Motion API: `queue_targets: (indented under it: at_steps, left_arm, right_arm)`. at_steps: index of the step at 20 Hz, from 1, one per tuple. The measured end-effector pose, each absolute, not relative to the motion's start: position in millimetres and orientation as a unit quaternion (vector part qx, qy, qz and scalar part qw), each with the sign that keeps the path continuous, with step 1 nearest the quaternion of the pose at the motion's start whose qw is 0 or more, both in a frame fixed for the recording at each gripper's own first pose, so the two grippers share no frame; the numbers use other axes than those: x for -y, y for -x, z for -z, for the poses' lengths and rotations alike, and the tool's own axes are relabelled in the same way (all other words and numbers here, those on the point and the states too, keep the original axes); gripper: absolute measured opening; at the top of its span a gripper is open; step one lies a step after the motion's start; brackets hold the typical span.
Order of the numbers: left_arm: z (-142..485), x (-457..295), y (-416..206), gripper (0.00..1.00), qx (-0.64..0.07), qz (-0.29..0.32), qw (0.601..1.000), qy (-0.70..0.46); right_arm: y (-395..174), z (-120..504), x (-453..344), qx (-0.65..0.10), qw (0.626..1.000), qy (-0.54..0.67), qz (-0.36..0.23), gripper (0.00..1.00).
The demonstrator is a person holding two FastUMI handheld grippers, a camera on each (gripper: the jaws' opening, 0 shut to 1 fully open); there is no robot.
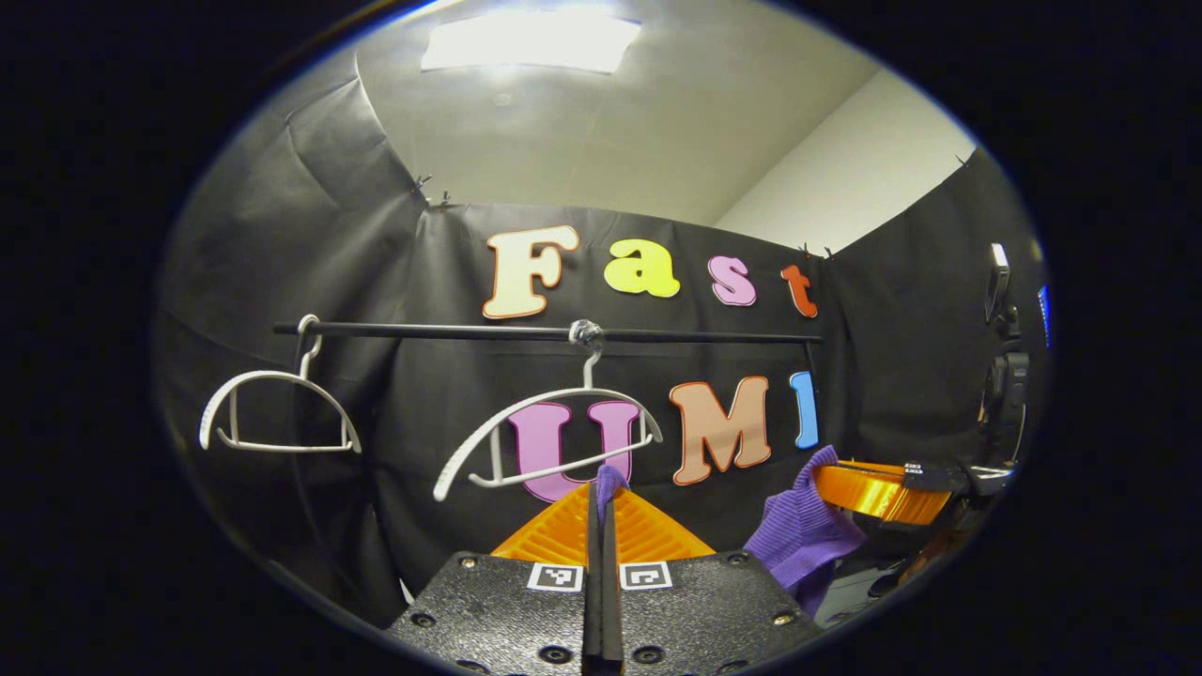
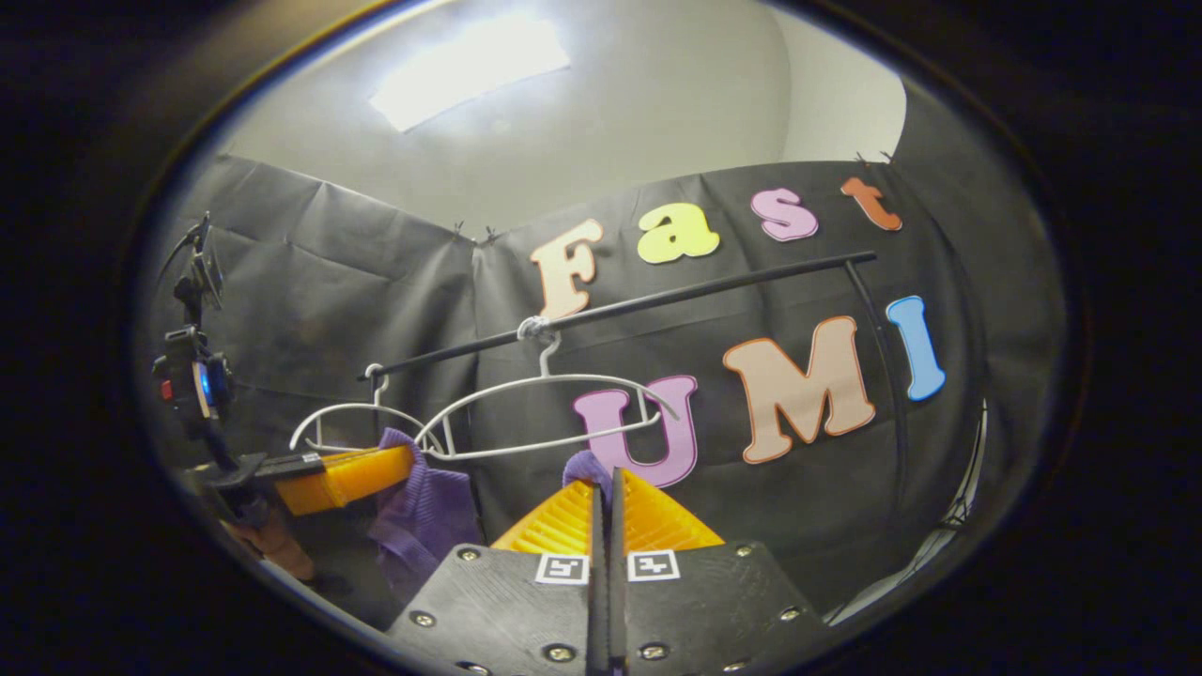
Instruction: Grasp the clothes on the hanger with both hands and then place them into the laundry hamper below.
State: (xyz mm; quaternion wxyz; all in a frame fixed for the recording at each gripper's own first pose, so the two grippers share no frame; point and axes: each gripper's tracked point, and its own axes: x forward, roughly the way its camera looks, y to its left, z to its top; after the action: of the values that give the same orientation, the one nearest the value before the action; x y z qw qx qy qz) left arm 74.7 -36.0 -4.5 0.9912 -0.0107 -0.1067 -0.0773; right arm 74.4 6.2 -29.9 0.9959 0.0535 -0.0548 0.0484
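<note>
A purple garment [image 1: 806, 537], off its hanger, hangs in the air between two handheld grippers, below and in front of the black rail [image 1: 526, 330]. The left gripper [image 1: 601, 507] is clamped tight on a fold of the cloth, as is the right gripper [image 2: 606, 498], a purple tuft poking up between each pair of fingers. Behind them, a bare white hanger [image 1: 549, 437] tilts on the rail; a second white hanger [image 1: 277, 413] hangs further along. The lower end of the garment appears cut off from view.
</note>
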Motion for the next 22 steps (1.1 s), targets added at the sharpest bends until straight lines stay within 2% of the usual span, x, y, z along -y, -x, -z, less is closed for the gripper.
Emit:
queue_targets:
  at_steps: [5,13,22]
  left_arm:
    - [15.8,52.4,-106.8,0.00,0.105,0.078,0.991,0.018]
    - [54.7,61.2,-156.2,0.00,0.081,0.082,0.993,0.028]
    - [158.2,52.8,-202.0,0.00,0.021,0.062,0.997,0.031]
  right_arm:
    - [-91.2,29.6,-7.4,0.059,0.994,-0.078,-0.047,0.00]
    - [-133.5,66.7,-13.9,0.027,0.995,-0.075,-0.054,0.01]
    - [-171.3,182.3,5.9,-0.059,0.994,-0.092,-0.022,0.01]
